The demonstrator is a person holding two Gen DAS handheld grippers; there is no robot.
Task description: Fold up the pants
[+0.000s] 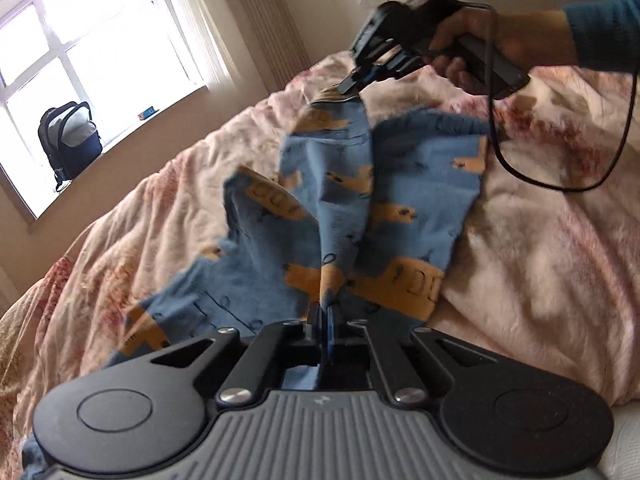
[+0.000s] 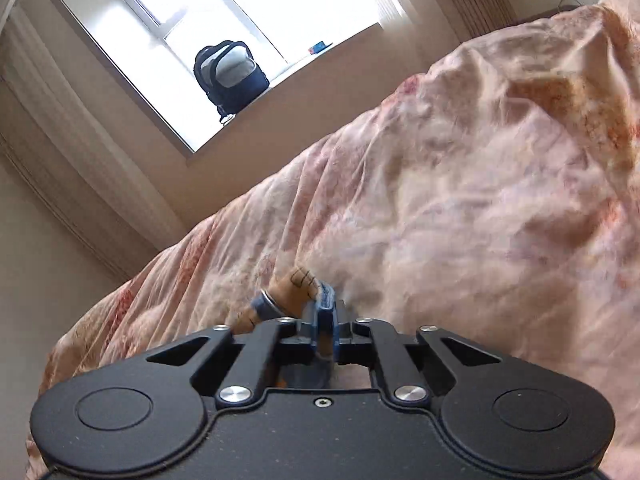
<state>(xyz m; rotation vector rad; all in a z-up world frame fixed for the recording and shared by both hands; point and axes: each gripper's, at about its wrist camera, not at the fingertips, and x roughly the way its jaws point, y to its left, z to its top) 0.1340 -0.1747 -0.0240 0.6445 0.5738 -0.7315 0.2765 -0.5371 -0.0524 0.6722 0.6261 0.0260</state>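
Left wrist view: the left gripper [image 1: 325, 312] is clamped on a bunched fold of the pants [image 1: 344, 216], blue cloth printed with tan animals, at the near end of the garment. Across the bed, the right gripper [image 1: 352, 82], held in a person's hand [image 1: 476, 54] with a blue sleeve [image 1: 604, 28] behind it, pinches the far edge of the same cloth, a cable [image 1: 560, 184] looping below it. The pants hang slack between the two grips, partly lifted off the pink floral duvet [image 1: 540, 240] and twisted down the middle, with one flap curling up on the left. A backpack [image 1: 70, 140] sits on the window sill [image 1: 120, 140].

Right wrist view: the right gripper [image 2: 322, 316] has its jaws drawn together on a small wad of pants [image 2: 296, 284] fabric, a hem edge and a tan patch poking out beside the fingers. Beyond it lie only the rumpled duvet [image 2: 460, 200], the backpack [image 2: 230, 76] and the bright window [image 2: 224, 24].

Judged from both views, the fold is barely begun: both ends are secured, but the garment is neither flat nor doubled over. Left to do are spreading it smooth, laying leg on leg and folding it down.
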